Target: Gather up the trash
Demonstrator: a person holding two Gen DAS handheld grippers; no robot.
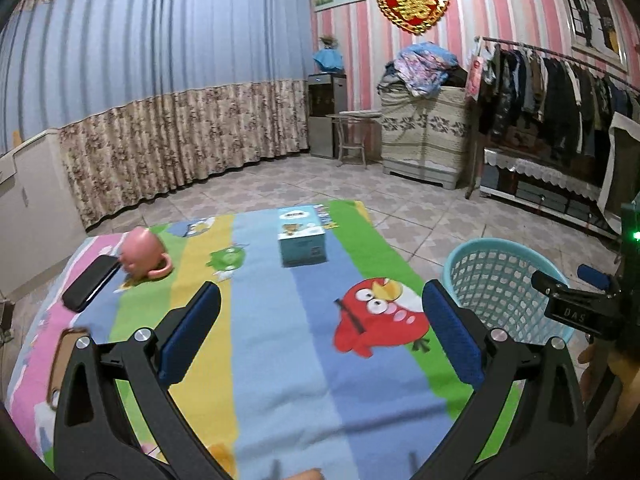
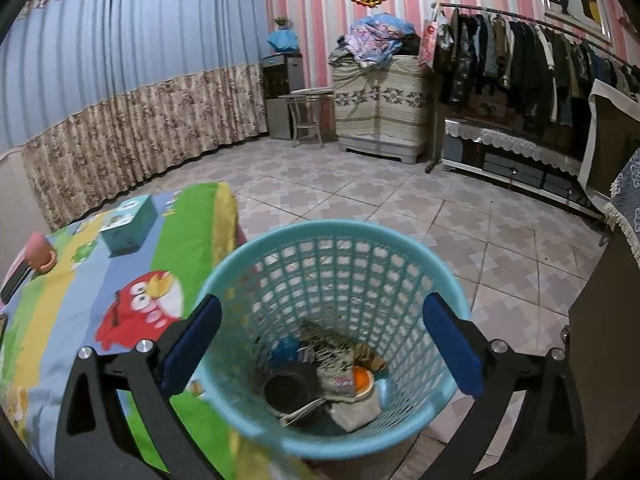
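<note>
A teal mesh basket (image 2: 320, 228) stands on the floor beside the table's right edge. In it lie crumpled wrappers (image 2: 340, 356), a black round cup (image 2: 288, 392) and an orange scrap (image 2: 362, 378). My right gripper (image 2: 320, 344) hangs over the basket's mouth, open, with nothing between its blue pads. My left gripper (image 1: 320, 320) is open and empty above the cartoon blanket (image 1: 280, 380) that covers the table. The basket (image 1: 492, 280) shows to its right.
On the blanket are a pink mug (image 1: 140, 256) tipped on its side, a teal tissue box (image 1: 302, 240), a black flat case (image 1: 90, 282) and a blurred brown object (image 1: 68, 360) at the left edge. Tiled floor (image 2: 400, 200), a clothes rack (image 2: 540, 60) and curtains lie beyond.
</note>
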